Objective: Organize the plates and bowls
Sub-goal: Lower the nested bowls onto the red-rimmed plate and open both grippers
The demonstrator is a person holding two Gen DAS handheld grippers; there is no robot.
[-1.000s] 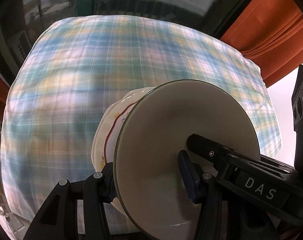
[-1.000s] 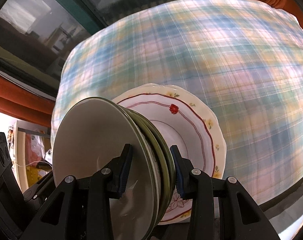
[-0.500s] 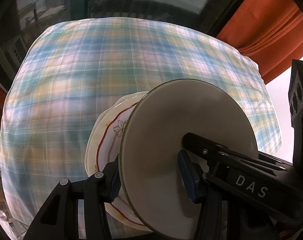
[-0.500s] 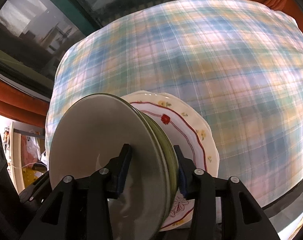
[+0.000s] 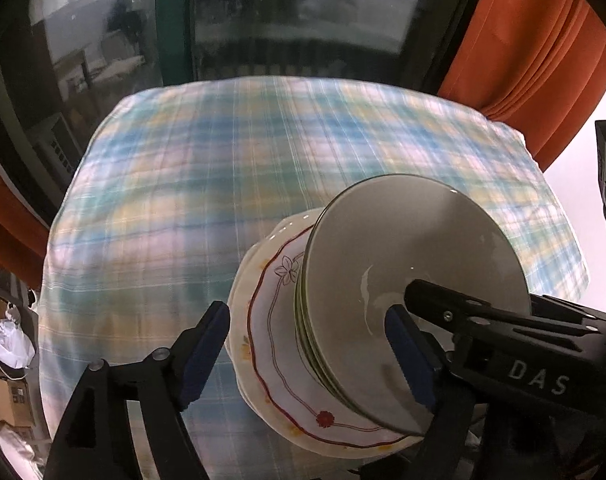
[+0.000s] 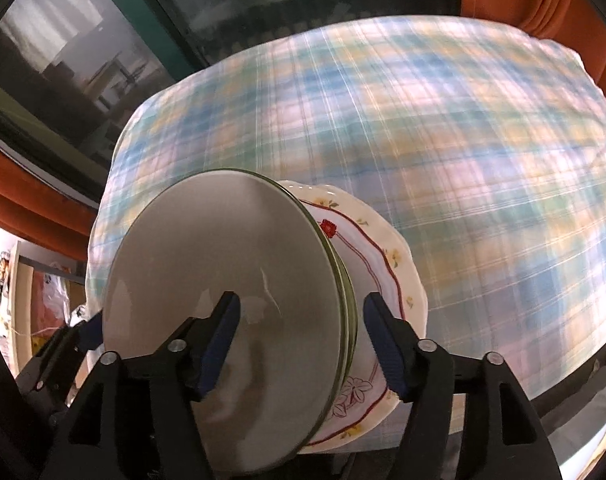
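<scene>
A stack of dishes sits on the plaid tablecloth point(image 5: 231, 184): grey-green bowls point(image 5: 415, 264) on cream plates with a red floral rim point(image 5: 275, 328). In the left wrist view my left gripper point(image 5: 307, 352) is open, its jaws spread either side of the stack's edge and off it. In the right wrist view the same bowls point(image 6: 223, 312) and floral plate point(image 6: 383, 272) fill the near field. My right gripper point(image 6: 299, 344) is open, its pads standing a little off the stack on both sides. Each gripper shows in the other's view.
The plaid-covered table point(image 6: 463, 152) stretches behind the stack. A dark window point(image 5: 263, 20) and orange curtains point(image 5: 543, 72) stand beyond its far edge. Boxes and bags point(image 5: 7, 360) lie on the floor at the left.
Both grippers have opened and let go of the stack, which now rests on the table. The left jaws are spread much wider than before.
</scene>
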